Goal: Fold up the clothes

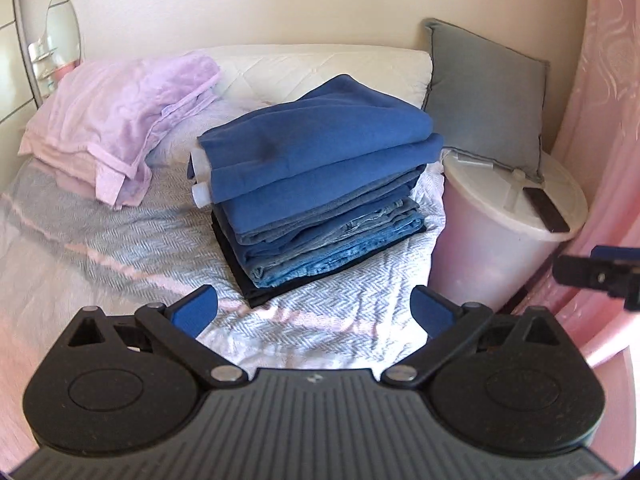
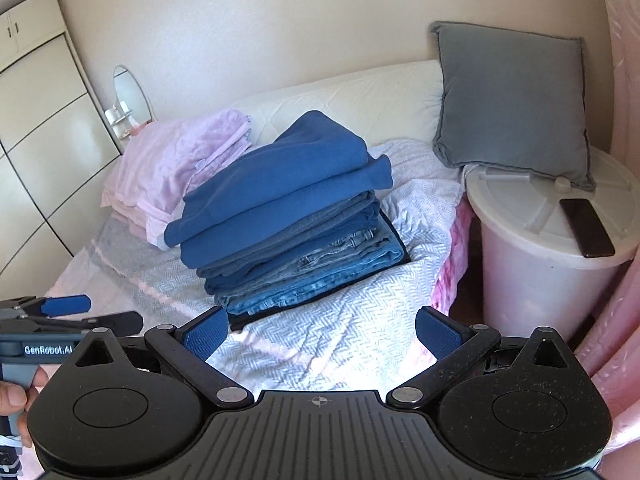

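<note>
Two grippers, left gripper [image 1: 314,312] and right gripper [image 2: 322,334], hung spread and empty before the folded stack [image 1: 320,184] on the bed [image 1: 120,248]; next likely fetching another garment.

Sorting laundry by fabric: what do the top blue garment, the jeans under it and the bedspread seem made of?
Top blue garment: probably matte cotton fleece or jersey, soft rounded folds. Jeans: denim, faded wash with visible seams. Bedspread: woven, herringbone pattern, likely cotton.
</note>
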Demonstrator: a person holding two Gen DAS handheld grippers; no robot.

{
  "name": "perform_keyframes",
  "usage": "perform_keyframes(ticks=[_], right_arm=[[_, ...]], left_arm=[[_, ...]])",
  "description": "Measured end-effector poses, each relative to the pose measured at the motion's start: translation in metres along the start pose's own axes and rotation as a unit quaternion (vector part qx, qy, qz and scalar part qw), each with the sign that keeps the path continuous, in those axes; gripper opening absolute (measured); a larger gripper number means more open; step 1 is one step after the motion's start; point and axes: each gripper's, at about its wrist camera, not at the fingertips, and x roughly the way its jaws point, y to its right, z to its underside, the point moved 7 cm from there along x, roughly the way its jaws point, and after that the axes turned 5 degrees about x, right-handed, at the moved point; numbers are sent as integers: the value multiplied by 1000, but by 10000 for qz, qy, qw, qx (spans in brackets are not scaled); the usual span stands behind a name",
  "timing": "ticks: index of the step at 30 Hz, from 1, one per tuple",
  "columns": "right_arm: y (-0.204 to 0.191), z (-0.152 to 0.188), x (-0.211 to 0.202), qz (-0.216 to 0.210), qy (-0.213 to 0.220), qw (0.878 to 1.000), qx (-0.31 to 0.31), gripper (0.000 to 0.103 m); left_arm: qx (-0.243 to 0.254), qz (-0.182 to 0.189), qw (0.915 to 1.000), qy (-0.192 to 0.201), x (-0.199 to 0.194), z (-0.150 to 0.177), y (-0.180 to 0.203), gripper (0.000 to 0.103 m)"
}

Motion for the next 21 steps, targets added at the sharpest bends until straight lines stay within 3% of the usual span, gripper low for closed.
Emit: perform_keyframes(ticks=[21], right_arm=[[16, -23, 1, -257, -493, 9931, -1037, 102]], left_arm=[[-955, -669, 9931, -105, -14, -8, 48, 101]])
